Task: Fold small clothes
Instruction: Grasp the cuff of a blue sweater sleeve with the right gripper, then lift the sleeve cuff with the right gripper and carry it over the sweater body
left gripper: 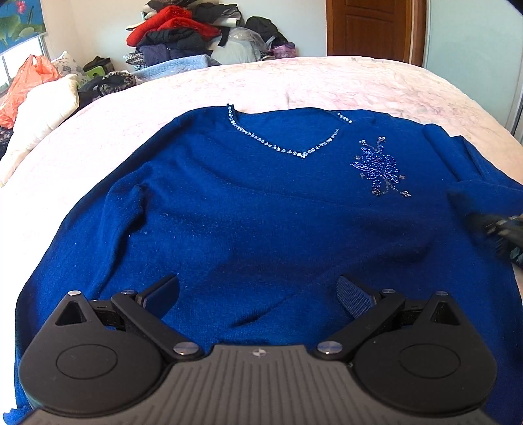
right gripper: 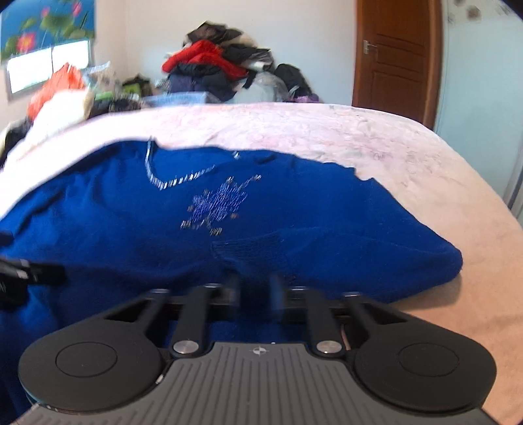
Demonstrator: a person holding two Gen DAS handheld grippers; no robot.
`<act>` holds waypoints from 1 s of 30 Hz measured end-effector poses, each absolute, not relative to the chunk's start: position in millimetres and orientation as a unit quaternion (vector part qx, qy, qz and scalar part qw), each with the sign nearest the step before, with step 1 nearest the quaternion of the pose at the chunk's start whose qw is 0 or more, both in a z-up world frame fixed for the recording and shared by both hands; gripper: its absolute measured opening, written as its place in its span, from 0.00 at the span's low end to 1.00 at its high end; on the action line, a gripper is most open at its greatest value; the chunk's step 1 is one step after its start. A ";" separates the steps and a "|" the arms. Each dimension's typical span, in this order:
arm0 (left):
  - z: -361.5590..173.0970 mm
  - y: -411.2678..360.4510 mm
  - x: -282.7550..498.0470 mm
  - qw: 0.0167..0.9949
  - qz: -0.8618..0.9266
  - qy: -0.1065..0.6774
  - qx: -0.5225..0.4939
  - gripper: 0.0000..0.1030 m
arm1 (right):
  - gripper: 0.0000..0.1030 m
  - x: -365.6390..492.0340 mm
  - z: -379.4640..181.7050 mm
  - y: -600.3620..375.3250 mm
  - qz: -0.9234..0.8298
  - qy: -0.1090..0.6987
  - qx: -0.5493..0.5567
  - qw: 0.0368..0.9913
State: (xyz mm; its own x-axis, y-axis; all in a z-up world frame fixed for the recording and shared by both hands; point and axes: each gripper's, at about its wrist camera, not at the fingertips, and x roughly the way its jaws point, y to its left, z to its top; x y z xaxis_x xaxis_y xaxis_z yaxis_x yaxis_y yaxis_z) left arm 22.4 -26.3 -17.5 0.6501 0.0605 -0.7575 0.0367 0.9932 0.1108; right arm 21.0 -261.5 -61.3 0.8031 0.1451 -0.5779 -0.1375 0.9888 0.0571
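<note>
A royal-blue sweater (left gripper: 261, 202) lies front up on the bed, with a rhinestone V-neck and a beaded flower (left gripper: 379, 166) on the chest. My left gripper (left gripper: 258, 294) hovers over its lower part, its jaws wide apart and nothing between the pads. In the right wrist view the sweater (right gripper: 98, 229) is blurred. Its sleeve is folded across the body, the ribbed cuff (right gripper: 248, 248) just ahead of my right gripper (right gripper: 255, 294), which is shut with blue fabric pinched between its fingers. Each gripper shows blurred at the edge of the other's view: right gripper (left gripper: 503, 225), left gripper (right gripper: 19, 274).
The pink bedspread (left gripper: 359, 85) stretches beyond the sweater to the far edge. A pile of clothes (left gripper: 183, 36) stands against the back wall, an orange bag (left gripper: 23, 78) and a white pillow (left gripper: 49, 104) at the left. A wooden door (left gripper: 369, 29) is at the back right.
</note>
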 end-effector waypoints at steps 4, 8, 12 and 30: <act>-18.1 -24.6 22.5 0.905 0.006 0.421 0.058 1.00 | 0.05 12.7 -47.0 -308.1 -0.001 0.268 0.025 0.963; -18.7 -23.2 24.1 0.905 0.007 0.422 0.055 1.00 | 0.05 5.1 -37.1 -377.9 -0.089 0.251 0.049 0.963; -20.1 -21.9 25.1 0.904 0.008 0.424 0.054 1.00 | 0.05 -11.3 -35.8 -443.9 -0.157 0.239 0.101 0.953; -21.7 -28.5 25.0 0.901 0.011 0.428 0.068 1.00 | 0.59 -43.3 -130.5 -534.8 -0.150 0.199 0.501 0.829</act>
State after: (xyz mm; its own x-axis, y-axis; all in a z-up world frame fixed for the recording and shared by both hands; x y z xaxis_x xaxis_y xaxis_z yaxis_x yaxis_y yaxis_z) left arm 25.0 -28.5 -21.7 0.6327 0.0785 -0.7704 0.0375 0.9906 0.1318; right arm -43.3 -534.8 -130.5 0.8759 -0.0496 -0.4800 0.4481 0.4523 0.7711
